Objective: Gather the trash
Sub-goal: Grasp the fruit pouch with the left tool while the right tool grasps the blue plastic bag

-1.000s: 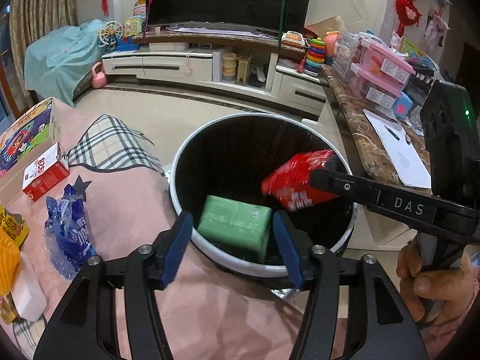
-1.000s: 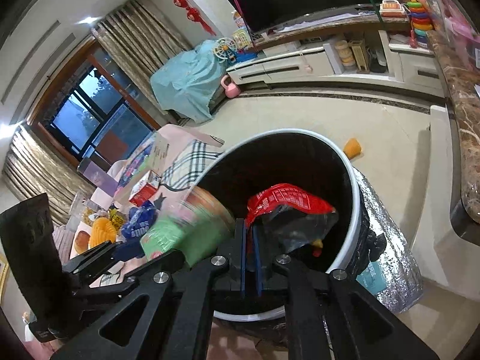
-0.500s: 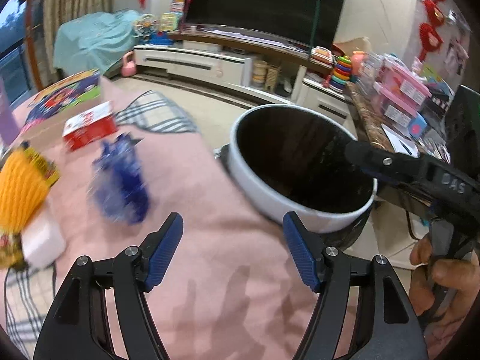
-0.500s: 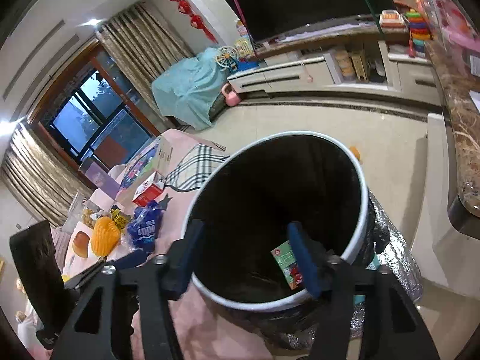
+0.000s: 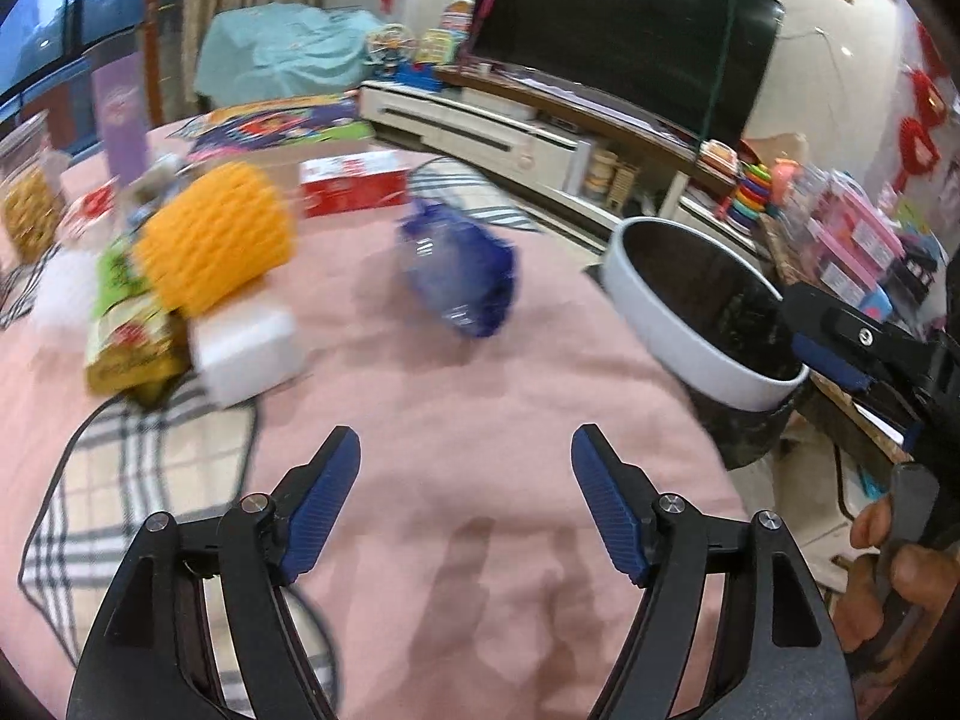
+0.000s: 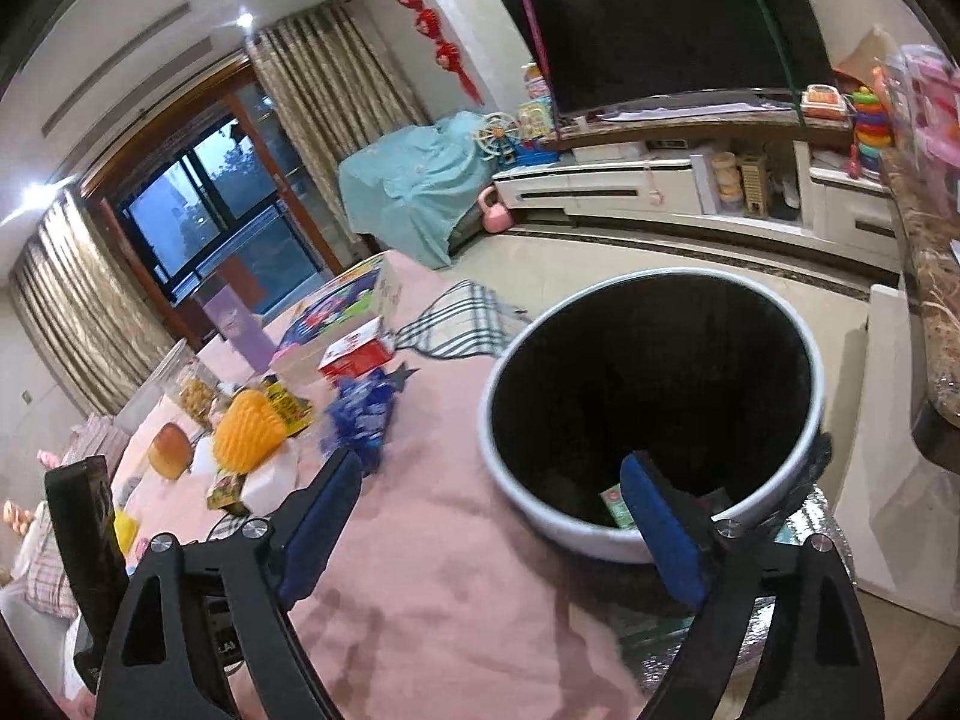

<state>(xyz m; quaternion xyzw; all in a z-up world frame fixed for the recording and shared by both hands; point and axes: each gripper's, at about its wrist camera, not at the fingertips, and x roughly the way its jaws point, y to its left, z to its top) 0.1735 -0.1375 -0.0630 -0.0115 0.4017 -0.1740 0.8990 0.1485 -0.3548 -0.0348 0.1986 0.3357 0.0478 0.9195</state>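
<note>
Left hand-held gripper [image 5: 466, 453]: black frame, ribbed blue pads [image 5: 324, 501], silver screws. Right hand-held gripper [image 6: 492, 489] identical. Bare hand [image 5: 894, 585] on handle.

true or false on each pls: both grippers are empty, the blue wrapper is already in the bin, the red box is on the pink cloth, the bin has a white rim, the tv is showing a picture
1. Both grippers are empty. True: the left gripper and right gripper have just been opening, and nothing is between their jaws.
2. The blue wrapper is already in the bin. False: it lies on the pink cloth, beside the bin.
3. The red box is on the pink cloth. True, beyond the blue wrapper.
4. The bin has a white rim. True.
5. The TV is showing a picture. False: its screen is dark.
</note>
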